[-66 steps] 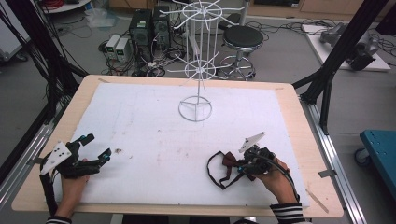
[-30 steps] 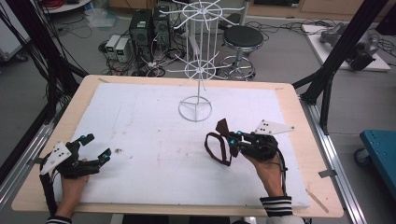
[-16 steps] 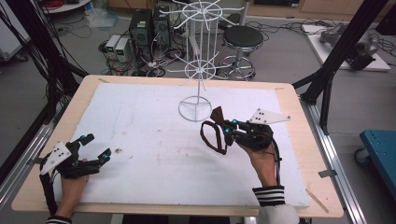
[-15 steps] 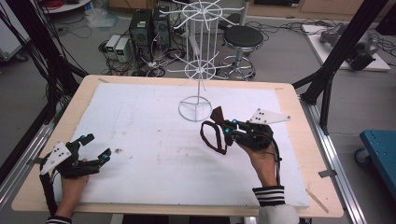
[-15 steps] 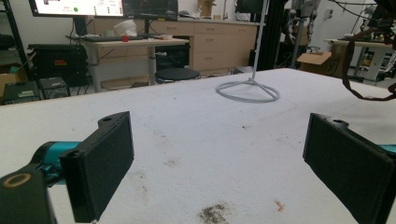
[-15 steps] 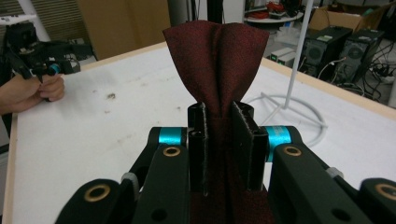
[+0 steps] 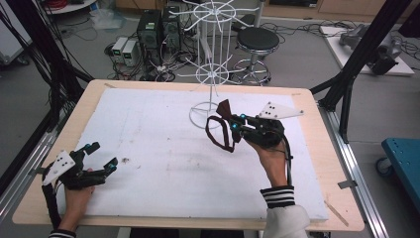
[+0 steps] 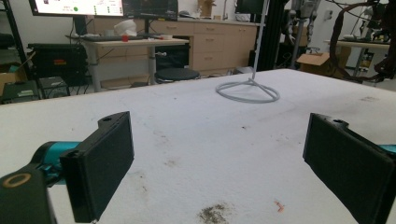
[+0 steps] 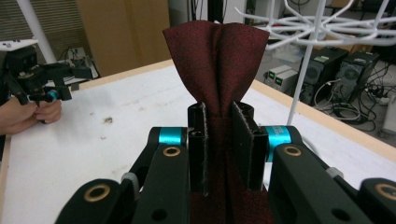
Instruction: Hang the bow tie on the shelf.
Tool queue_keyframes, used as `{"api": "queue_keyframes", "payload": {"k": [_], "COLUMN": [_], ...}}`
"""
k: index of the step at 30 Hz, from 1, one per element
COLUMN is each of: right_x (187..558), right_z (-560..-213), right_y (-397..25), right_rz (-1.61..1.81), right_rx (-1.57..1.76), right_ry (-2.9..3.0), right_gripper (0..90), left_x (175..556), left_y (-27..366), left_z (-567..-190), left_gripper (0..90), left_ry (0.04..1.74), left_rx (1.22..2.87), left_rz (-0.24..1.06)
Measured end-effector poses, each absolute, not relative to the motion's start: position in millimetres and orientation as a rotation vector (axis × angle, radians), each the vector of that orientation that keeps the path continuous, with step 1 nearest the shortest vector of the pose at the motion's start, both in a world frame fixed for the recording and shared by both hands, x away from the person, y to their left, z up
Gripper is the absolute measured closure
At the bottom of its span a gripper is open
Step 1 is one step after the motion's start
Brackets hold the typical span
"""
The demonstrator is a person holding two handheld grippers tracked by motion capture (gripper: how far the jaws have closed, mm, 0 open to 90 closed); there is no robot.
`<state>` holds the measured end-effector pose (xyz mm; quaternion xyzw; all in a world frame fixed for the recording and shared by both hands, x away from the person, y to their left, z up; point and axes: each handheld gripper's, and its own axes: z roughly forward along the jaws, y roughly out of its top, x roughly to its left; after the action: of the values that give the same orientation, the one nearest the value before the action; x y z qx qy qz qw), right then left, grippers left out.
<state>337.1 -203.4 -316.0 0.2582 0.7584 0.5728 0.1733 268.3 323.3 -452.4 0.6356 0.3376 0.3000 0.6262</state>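
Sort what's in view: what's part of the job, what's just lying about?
In play:
- right gripper, jaws shut on the dark red bow tie, its strap loop hanging below
- white wire rack, likely the target, just ahead of the tie
- left gripper, jaws open, resting on the white table pad

Lying about:
- black stool
- computer towers
- blue cart

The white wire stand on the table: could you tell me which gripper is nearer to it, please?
The right gripper, shut on a dark red cloth, hovers just beside the wire stand. The left gripper sits open at the table's near left corner, far away.
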Motion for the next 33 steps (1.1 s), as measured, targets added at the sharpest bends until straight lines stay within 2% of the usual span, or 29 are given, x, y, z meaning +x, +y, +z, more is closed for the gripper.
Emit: {"api": "queue_keyframes", "payload": {"k": [33], "right_x": [373], "right_z": [-287], "right_y": [-177], "right_rz": [1.609], "right_rx": [0.740], "right_ry": [2.089], "right_gripper": [77.2], "left_x": [268], "left_y": [323], "left_z": [-452], "left_gripper": [9.1], "left_ry": [0.775], "left_rx": [1.457], "left_rz": [0.687]}}
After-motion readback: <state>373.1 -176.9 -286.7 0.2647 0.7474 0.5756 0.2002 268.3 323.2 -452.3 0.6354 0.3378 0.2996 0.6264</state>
